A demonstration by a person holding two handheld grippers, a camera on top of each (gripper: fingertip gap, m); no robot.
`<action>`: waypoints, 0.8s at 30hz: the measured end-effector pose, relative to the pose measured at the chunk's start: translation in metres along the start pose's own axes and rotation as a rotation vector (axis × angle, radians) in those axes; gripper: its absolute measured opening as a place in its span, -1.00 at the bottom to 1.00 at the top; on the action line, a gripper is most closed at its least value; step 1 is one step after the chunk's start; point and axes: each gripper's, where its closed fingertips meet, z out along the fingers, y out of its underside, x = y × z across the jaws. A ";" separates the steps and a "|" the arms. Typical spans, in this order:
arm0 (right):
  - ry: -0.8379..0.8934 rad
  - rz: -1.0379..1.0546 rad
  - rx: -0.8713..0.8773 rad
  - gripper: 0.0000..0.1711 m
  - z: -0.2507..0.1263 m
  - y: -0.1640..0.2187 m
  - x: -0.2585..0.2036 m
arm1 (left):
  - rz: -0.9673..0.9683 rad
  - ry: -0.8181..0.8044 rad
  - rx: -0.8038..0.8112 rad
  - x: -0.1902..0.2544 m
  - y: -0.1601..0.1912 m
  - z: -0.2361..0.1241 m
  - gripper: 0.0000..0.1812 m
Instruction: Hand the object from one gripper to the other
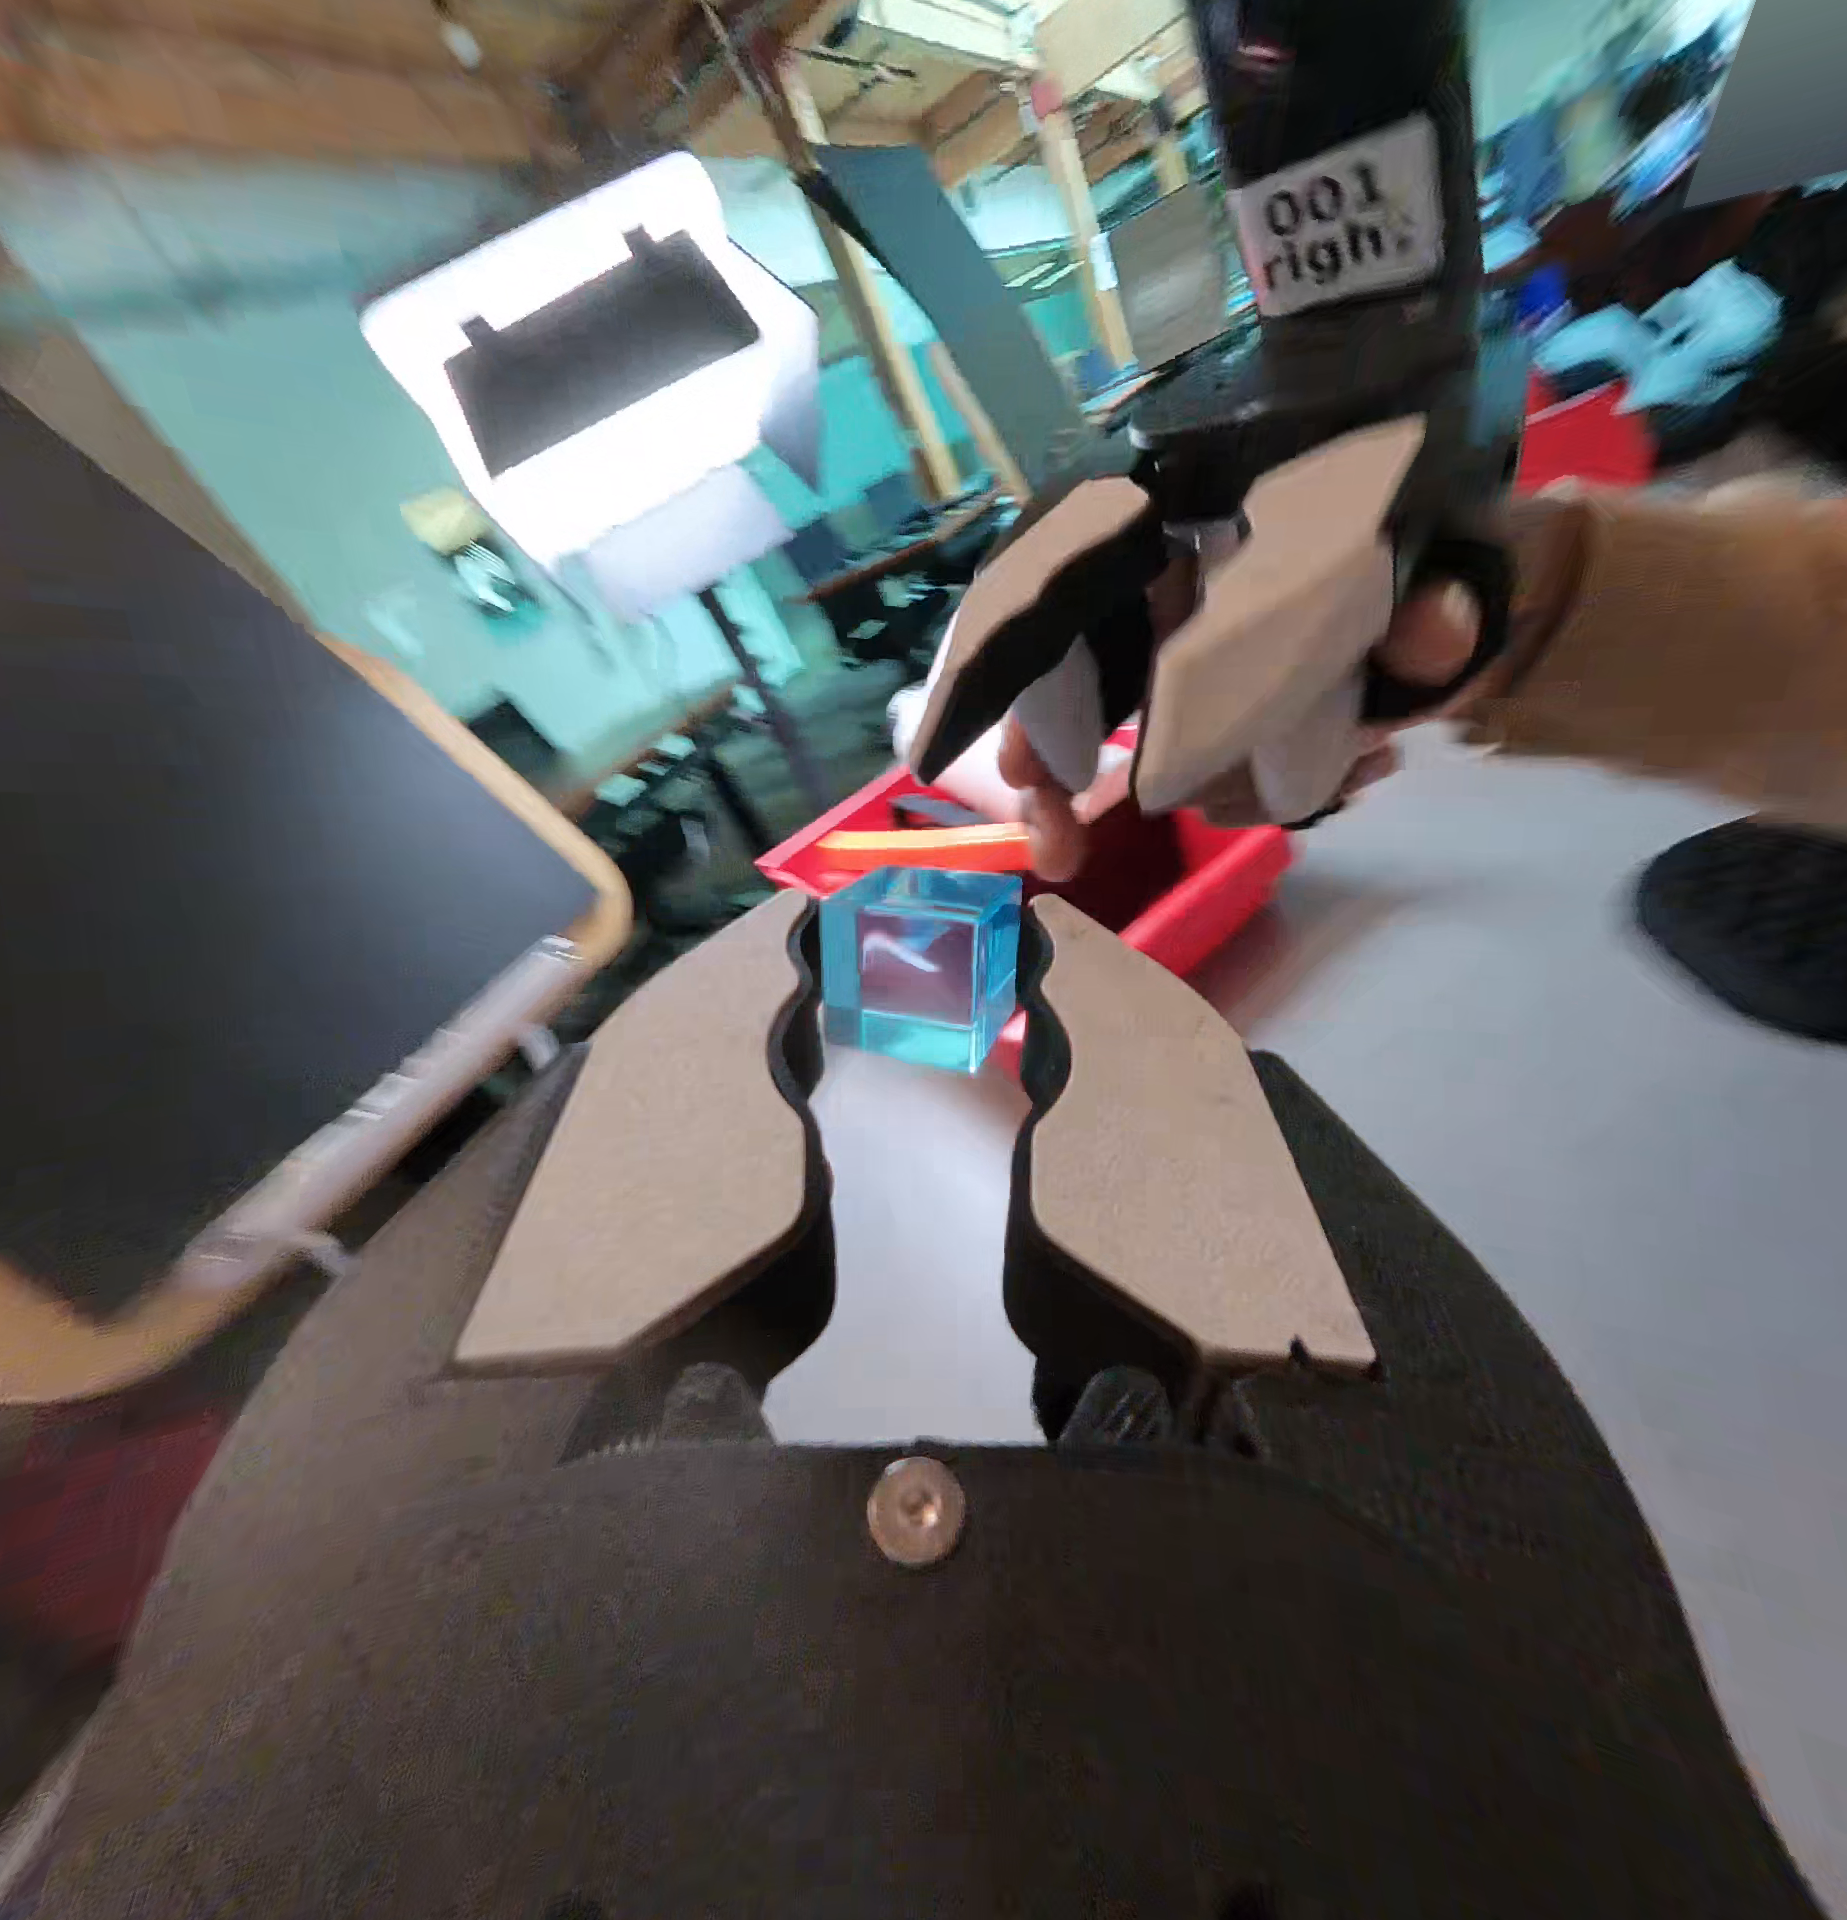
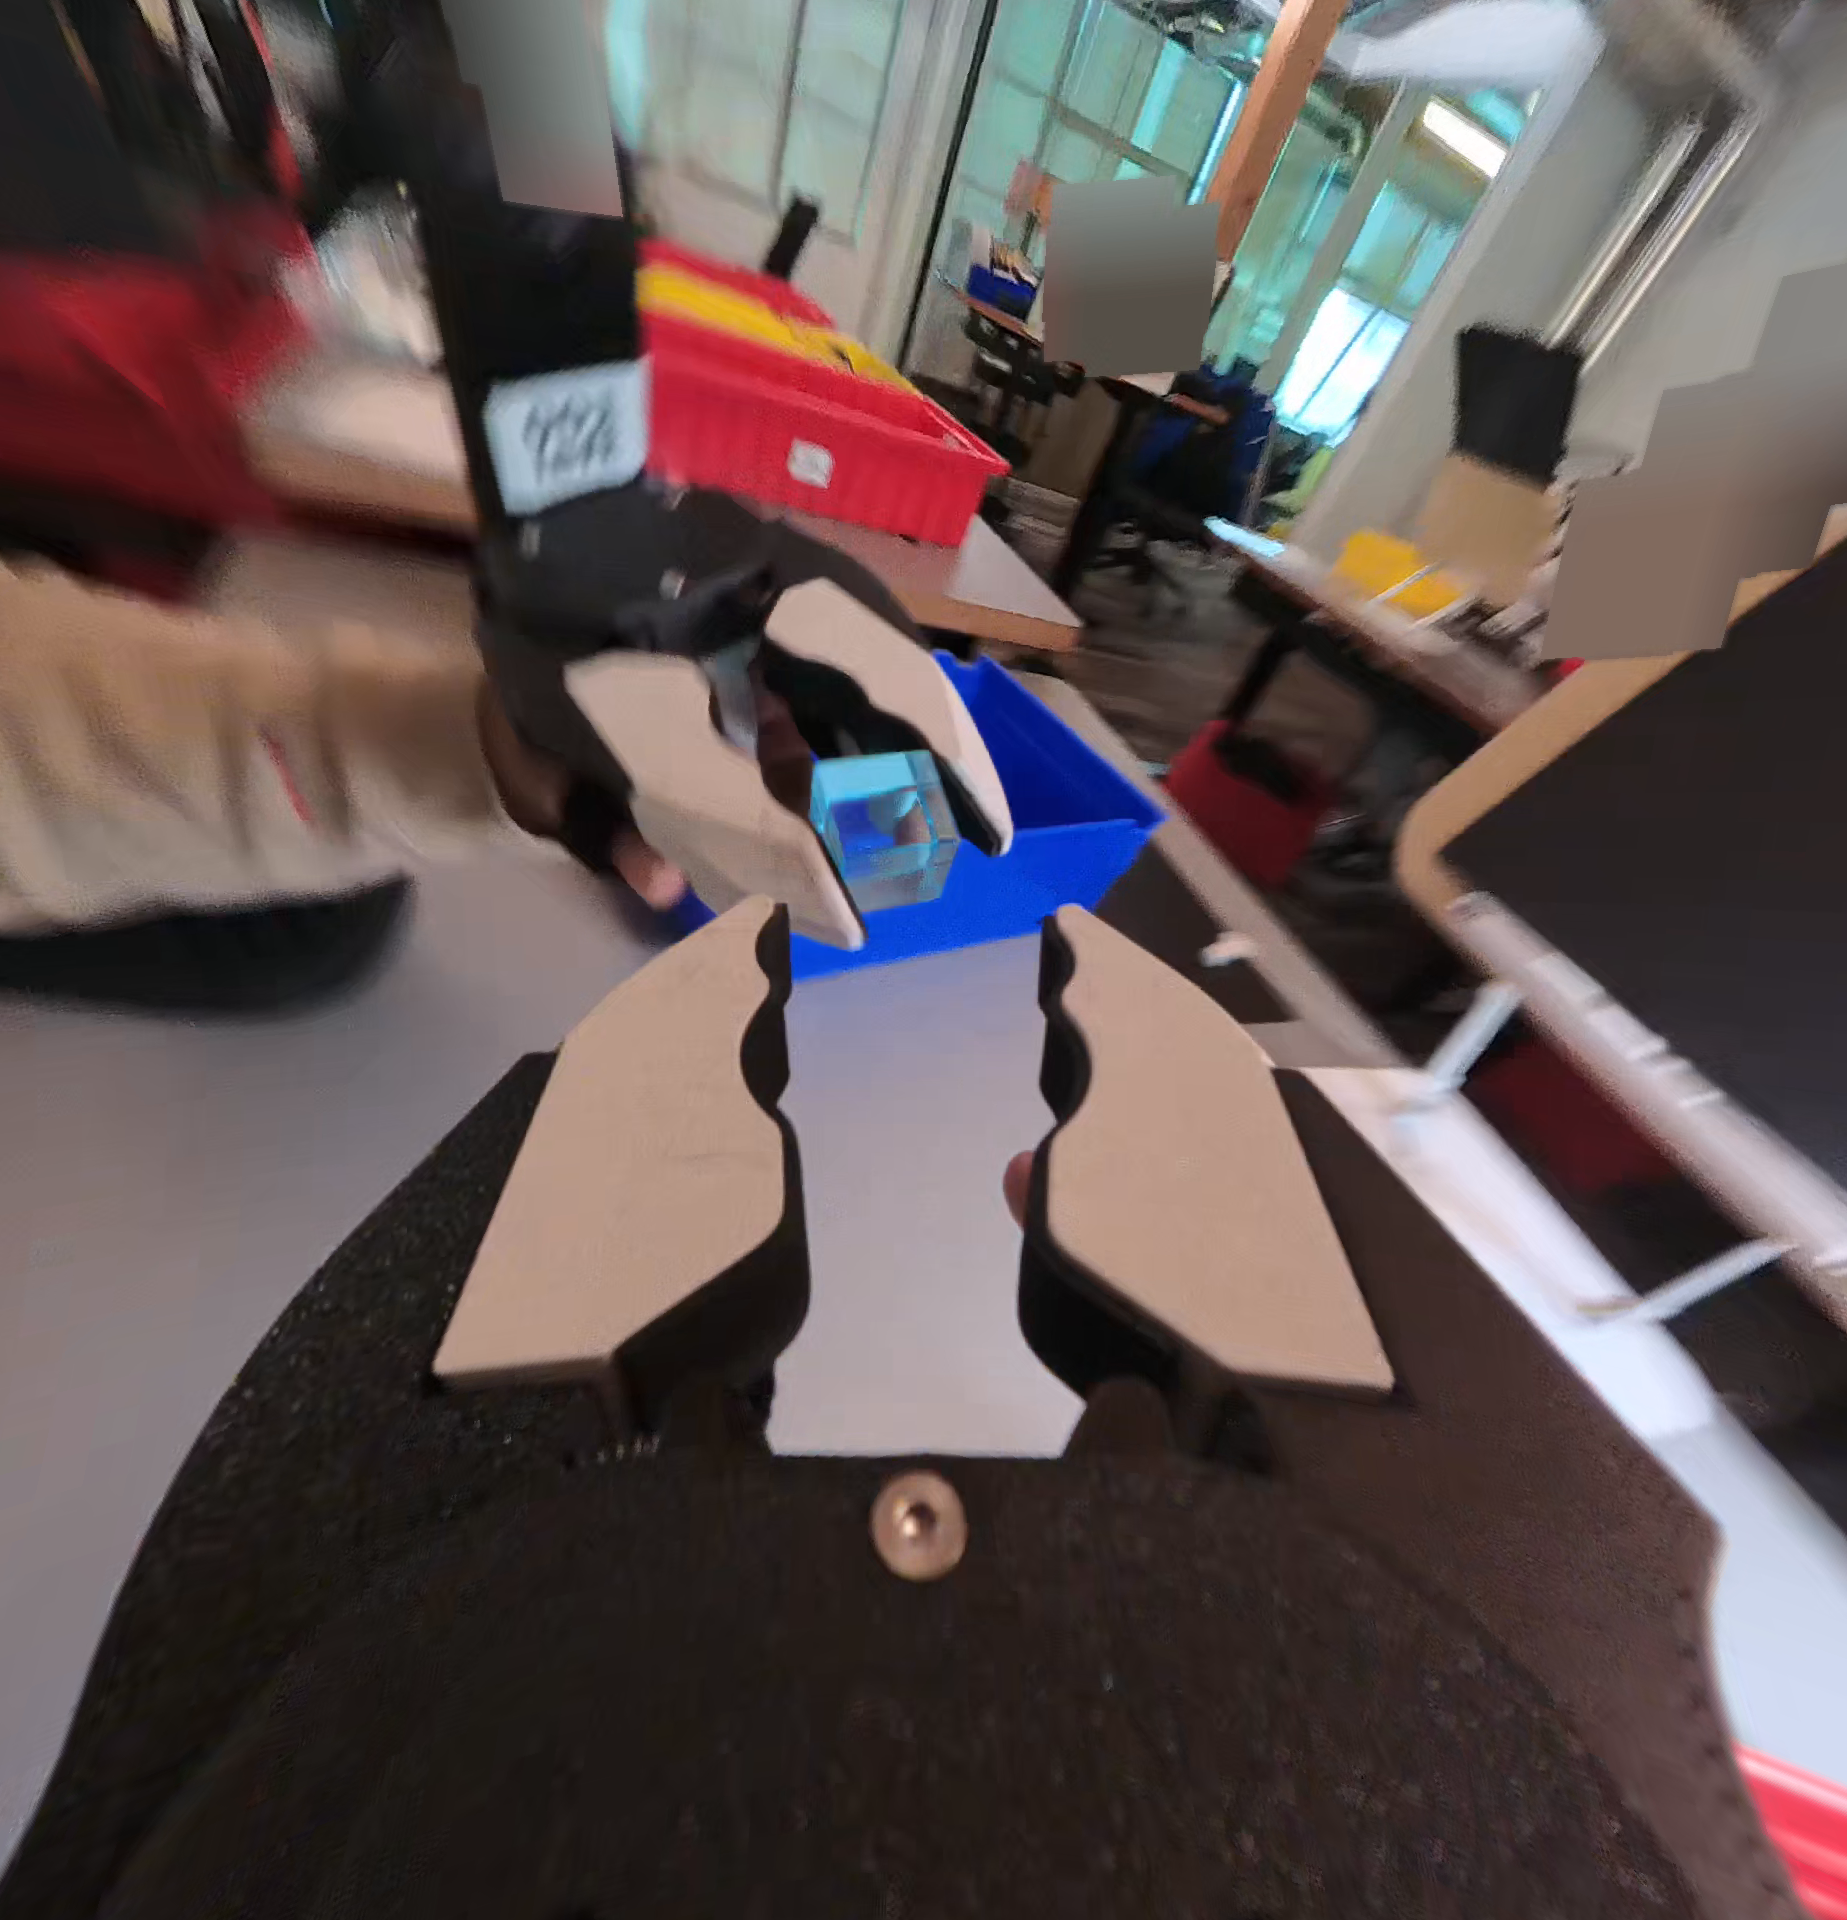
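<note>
Left gripper [image 1: 919,956] clamps the blue cube [image 1: 914,971]. Right gripper [image 2: 914,956] gapes empty just beside it; the handover's not yet made.

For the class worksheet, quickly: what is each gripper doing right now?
Left gripper: closed on the blue cube.
Right gripper: open, empty.

Pale grey table [image 2: 275,1195] bearing blue bin [image 2: 1064,831] (red bin [image 1: 1199,894] too)

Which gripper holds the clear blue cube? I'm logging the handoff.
The left gripper: its fingers clamp the clear blue cube, while the right gripper is open and empty.
</note>
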 end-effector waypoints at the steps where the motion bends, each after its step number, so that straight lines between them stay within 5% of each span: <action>1: -0.049 0.134 0.034 -0.47 -0.001 -0.004 0.000 | 0.101 -0.059 0.007 -0.002 -0.001 0.000 -0.61; 5: -0.205 0.495 0.055 -0.40 0.011 0.000 -0.009 | 0.395 -0.177 0.029 0.005 -0.005 0.003 -0.61; 11: -0.259 0.519 0.033 -0.53 0.030 0.009 -0.028 | 0.565 -0.203 0.045 0.018 -0.007 0.006 -0.64; 14: -0.188 0.374 0.025 -0.54 0.025 0.009 -0.020 | 0.359 -0.095 0.070 0.018 -0.006 0.004 -0.61; 19: 0.148 -0.063 -0.019 -0.54 0.004 0.008 0.018 | -0.296 0.166 0.151 0.007 -0.008 -0.004 -0.53; 24: 0.386 -0.534 -0.271 -0.53 0.012 0.032 0.030 | -0.594 0.167 0.044 -0.003 0.010 0.006 -0.53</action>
